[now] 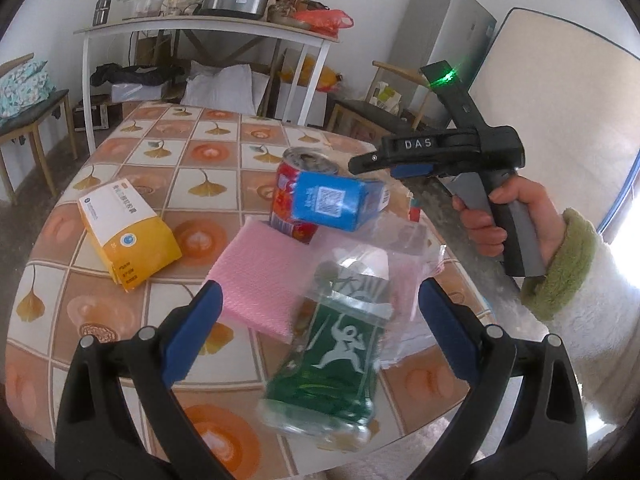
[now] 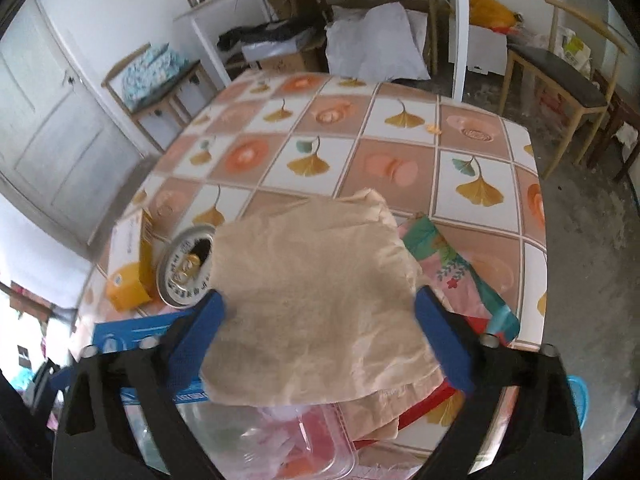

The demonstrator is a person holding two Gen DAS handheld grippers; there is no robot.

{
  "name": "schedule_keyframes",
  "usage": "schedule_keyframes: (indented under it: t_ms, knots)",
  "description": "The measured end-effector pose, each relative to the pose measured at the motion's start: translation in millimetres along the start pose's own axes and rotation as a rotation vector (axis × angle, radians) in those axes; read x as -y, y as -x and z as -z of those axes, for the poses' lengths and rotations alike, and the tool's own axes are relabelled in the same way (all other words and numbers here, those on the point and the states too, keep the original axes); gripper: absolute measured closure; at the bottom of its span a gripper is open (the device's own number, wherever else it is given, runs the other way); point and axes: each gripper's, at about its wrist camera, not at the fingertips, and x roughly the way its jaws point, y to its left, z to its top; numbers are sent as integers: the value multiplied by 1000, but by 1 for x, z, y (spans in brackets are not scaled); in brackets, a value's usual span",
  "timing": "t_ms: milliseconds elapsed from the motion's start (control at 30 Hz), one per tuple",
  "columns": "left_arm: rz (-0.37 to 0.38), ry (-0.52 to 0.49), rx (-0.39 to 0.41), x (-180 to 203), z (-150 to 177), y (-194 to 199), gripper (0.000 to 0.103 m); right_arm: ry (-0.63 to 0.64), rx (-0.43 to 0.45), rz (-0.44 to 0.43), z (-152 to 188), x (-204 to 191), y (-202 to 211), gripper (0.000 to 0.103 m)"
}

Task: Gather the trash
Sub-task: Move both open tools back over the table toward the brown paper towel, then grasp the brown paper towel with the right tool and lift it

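In the left wrist view my left gripper (image 1: 320, 316) is open, its blue pads either side of a crushed clear bottle with a green label (image 1: 340, 352) lying on the table. Behind it are a pink cloth (image 1: 260, 284), a red can (image 1: 298, 196), a blue box (image 1: 336, 200) and a yellow-white box (image 1: 128, 232). The right gripper (image 1: 360, 164) hovers over the blue box. In the right wrist view my right gripper (image 2: 320, 320) is open around a beige crumpled tissue (image 2: 316, 300); whether the pads touch it is unclear. The can top (image 2: 186, 268) is at left.
The table has a tiled ginkgo-pattern cloth (image 2: 400, 128). A colourful wrapper (image 2: 460, 272) and a clear plastic tray (image 2: 280, 440) lie near the tissue. Chairs (image 2: 560, 76), a white side table (image 1: 200, 28) with clutter and a fridge (image 1: 448, 40) stand around.
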Motion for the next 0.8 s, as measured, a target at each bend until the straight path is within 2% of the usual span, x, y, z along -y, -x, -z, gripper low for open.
schedule_keyframes:
  t_ms: [67,133,333,433,667,800]
  knots:
    - [2,4,-4,-4,0,-2,9,-2,3,12,1,0,1,31]
    - [4,11,-5,-7,1,-3,9,7,6,27,1,-2,2,50]
    - [2,17,-20,-12,4,-8,9,19,61,78,1,-4,17,90]
    - [5,18,-27,-12,6,-9,9,15,131,95,1,-3,37,97]
    - [-10,-3,-17,-4,11,-1,9,-41,306,105,9,10,103,99]
    - [-15,-8,-12,1,14,4,9,-70,337,51,18,19,130,99]
